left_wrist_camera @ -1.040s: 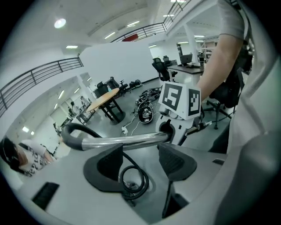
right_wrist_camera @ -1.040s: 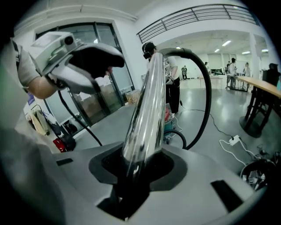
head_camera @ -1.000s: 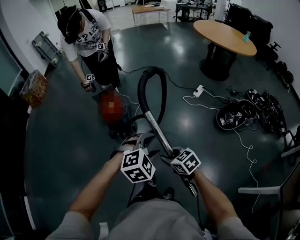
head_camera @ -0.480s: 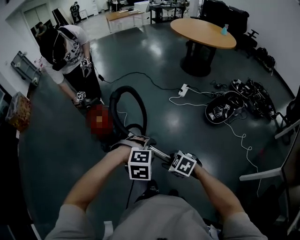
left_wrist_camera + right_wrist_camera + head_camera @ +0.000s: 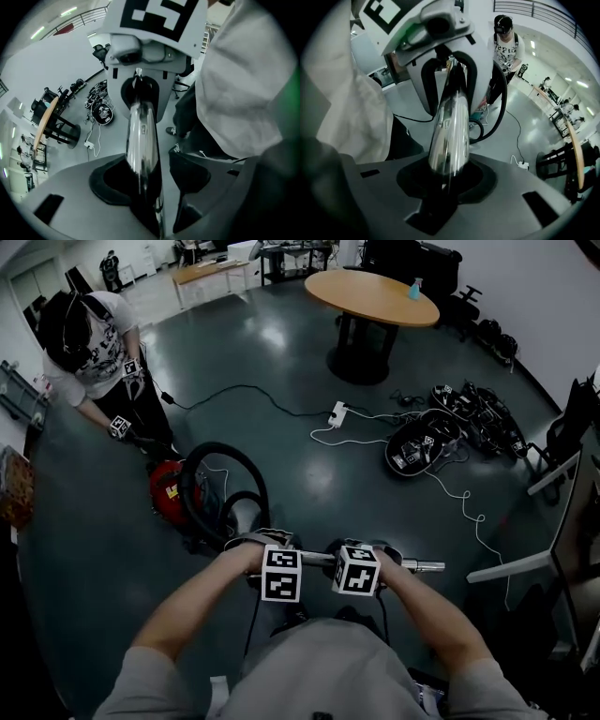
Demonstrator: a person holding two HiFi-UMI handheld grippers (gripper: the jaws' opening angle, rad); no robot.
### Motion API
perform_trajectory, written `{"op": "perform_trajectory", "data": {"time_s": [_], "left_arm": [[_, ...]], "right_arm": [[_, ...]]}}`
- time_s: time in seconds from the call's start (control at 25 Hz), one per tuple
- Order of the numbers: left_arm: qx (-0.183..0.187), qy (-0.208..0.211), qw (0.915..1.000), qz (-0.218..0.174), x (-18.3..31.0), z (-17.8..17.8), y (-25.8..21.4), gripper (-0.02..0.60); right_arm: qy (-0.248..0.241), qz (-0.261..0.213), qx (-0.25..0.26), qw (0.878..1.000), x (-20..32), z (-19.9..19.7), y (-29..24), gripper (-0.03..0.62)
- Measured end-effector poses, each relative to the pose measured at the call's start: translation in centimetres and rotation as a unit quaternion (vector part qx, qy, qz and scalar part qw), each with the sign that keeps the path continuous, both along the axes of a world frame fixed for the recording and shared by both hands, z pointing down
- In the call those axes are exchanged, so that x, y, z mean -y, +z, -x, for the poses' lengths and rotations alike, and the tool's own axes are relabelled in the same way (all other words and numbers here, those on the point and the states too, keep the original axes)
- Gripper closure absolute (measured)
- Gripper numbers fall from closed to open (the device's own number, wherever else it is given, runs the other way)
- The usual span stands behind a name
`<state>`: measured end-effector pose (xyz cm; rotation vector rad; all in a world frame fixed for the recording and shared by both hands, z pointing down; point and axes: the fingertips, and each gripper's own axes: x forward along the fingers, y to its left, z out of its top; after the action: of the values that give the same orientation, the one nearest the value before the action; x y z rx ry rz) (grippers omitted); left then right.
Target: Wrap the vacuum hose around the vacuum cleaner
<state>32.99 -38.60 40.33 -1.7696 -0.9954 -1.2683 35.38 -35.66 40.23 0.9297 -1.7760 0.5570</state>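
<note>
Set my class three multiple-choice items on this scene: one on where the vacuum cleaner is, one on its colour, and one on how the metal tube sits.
1. Where is the vacuum cleaner?
A. on the round table
B. on a chair
C. on the floor by the standing person

2. What colour is its body?
A. red
B. blue
C. yellow

3. How does the metal tube sit?
A. lying on the floor
B. held up, roughly level
C. standing upright

Answers:
1 C: it rests on the dark floor at that person's feet.
2 A: its shell shows red in the head view.
3 B: it crosses sideways in front of the camera wearer, above the floor.
</note>
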Motion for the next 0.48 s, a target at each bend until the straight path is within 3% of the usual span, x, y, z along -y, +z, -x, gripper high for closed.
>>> {"op": "perform_trajectory", "data": {"time_s": [0.28,0.48], "left_arm": [[-0.007,-0.069,0.9971,0.032,1.3,-0.9,1.0,0.329],[-0.035,-0.161,0.9862,0.018,4.6,-1.3,2.6,0.422]], "right_arm": [[-0.052,0.026,-0.038,0.998,0.6,-1.8,-0.3,0.482],[-0.099,0.048,-0.048,0.993,1.1,-3.8,0.5,0.482]]}}
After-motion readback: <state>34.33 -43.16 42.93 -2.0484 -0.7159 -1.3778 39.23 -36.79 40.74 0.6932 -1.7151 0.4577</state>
